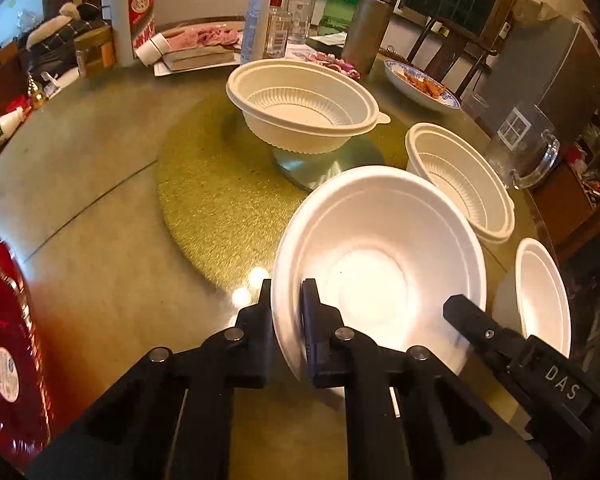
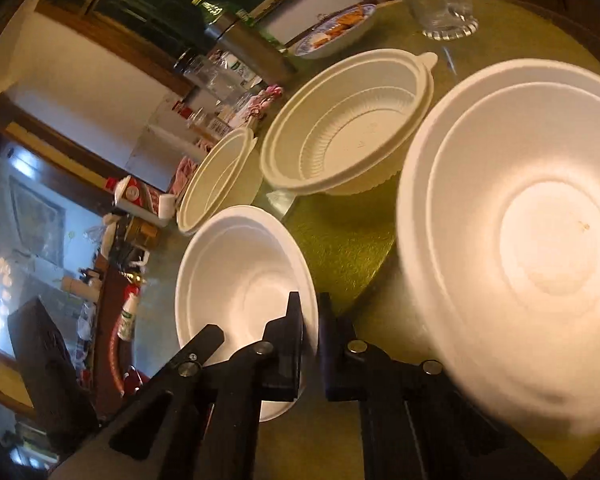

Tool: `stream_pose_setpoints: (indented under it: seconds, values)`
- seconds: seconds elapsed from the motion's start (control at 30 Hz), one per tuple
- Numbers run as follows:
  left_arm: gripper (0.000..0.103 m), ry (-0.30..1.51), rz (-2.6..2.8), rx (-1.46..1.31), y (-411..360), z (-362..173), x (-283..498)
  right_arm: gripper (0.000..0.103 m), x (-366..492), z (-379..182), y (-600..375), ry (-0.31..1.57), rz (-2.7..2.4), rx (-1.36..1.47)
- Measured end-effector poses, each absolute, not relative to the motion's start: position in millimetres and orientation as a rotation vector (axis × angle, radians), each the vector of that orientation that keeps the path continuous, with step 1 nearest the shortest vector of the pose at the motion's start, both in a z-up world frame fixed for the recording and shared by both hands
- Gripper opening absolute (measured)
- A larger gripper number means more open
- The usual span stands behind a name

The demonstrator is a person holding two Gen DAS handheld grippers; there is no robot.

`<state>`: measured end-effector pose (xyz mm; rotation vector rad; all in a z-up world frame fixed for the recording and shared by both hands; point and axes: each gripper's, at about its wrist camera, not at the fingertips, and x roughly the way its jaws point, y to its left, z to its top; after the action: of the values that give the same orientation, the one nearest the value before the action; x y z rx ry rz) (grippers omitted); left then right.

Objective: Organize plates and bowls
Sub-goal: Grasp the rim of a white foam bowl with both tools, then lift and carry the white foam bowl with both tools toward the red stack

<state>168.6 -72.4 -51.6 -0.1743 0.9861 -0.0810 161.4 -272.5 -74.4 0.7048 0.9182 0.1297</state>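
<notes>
Our left tongs (image 1: 286, 312) pinch the near rim of a white foam bowl (image 1: 380, 264) low over the worktop (image 1: 100, 200); our right tongs (image 2: 310, 320) clamp the same bowl's opposite rim. We judge the next step is nesting it in the matching foam bowl (image 2: 520, 240) beside it: keep it level, centre it, then release both grips together.

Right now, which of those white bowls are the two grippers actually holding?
The smooth white foam bowl nearest the camera: the left gripper pinches one side of its rim, the right gripper the other. The two ribbed cream bowls and a second foam bowl are ungripped.
</notes>
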Motion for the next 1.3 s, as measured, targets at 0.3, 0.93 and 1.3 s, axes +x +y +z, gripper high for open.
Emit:
stream_pose_setpoints:
  seconds: [0.3,0.93,1.3]
  values:
    - [0.011,0.942,-0.083,-0.184,-49.9,-36.6,130.2,0.007,126.0,-52.5,-249.9,0.866,0.169,0.618]
    - [0.011,0.804,0.023,-0.271,30.5,10.4,61.7,0.008,72.3,5.0,-156.3,0.783,0.318,0.435]
    - [0.011,0.745,0.061,-0.325,79.0,21.8,39.2,0.008,59.5,25.3,-102.8,0.763,0.375,0.358]
